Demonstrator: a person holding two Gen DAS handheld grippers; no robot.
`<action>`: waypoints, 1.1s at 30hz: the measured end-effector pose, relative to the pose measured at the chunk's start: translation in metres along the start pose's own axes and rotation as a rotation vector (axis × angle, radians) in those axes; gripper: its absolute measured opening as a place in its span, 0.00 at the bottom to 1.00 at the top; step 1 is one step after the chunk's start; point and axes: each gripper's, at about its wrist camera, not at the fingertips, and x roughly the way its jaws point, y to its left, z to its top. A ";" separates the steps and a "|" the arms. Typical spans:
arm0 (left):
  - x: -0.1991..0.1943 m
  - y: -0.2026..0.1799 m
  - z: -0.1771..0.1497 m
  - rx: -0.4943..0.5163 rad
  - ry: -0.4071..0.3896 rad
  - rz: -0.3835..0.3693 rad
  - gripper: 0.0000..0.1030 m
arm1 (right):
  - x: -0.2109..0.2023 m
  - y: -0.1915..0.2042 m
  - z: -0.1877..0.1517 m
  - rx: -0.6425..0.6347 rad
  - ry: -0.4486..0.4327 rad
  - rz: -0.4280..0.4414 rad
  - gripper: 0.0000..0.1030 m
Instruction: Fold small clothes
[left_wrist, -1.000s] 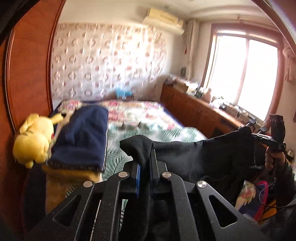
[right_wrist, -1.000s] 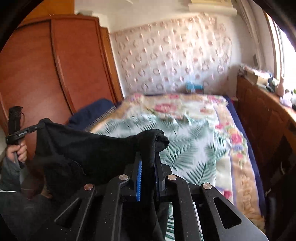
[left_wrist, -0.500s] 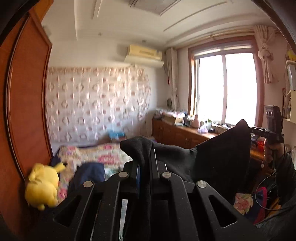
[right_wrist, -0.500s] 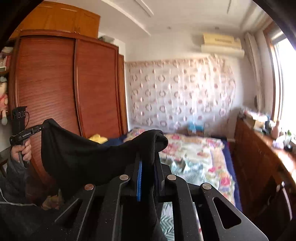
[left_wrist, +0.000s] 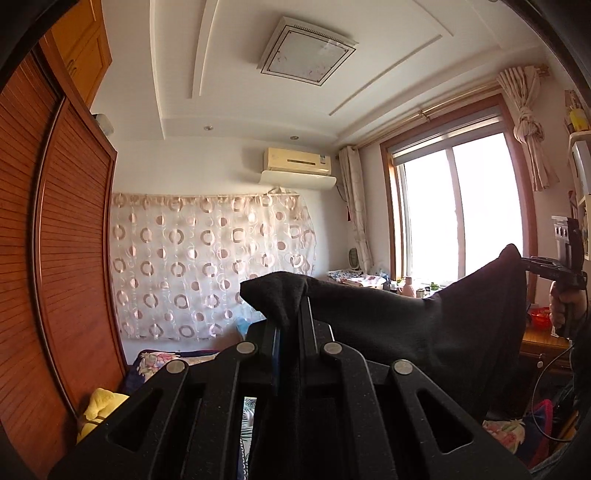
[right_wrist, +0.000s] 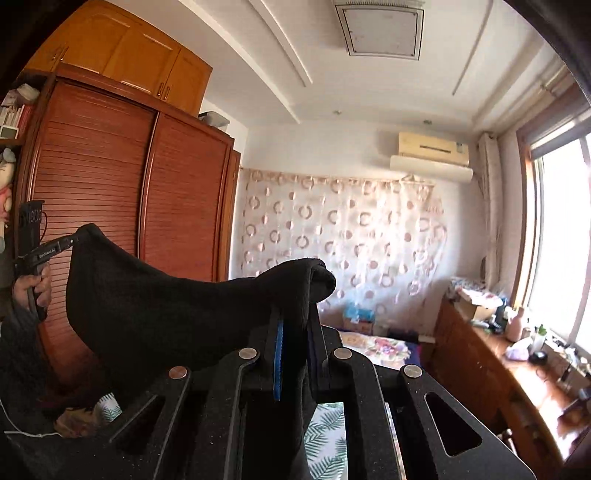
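Bedroom backdrop, one black garment (left_wrist: 424, 325) held aloft — two grippers, left (left_wrist: 291, 332) and right (right_wrist: 295, 332), jaws clamped on it

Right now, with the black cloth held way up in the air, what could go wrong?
1. Each gripper pinches only a small corner of the black garment, so a tug might pull it out of the left gripper or the right gripper.
2. The middle sags between them, so it may land bunched instead of flat on the bed.
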 end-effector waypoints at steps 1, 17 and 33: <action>0.004 0.003 -0.003 -0.003 0.007 0.001 0.08 | -0.002 0.002 -0.001 -0.002 -0.002 -0.004 0.10; 0.244 0.030 -0.145 0.039 0.348 0.161 0.08 | 0.205 -0.064 -0.095 0.010 0.301 -0.103 0.10; 0.422 0.038 -0.300 0.030 0.687 0.224 0.08 | 0.452 -0.127 -0.243 0.212 0.660 -0.126 0.10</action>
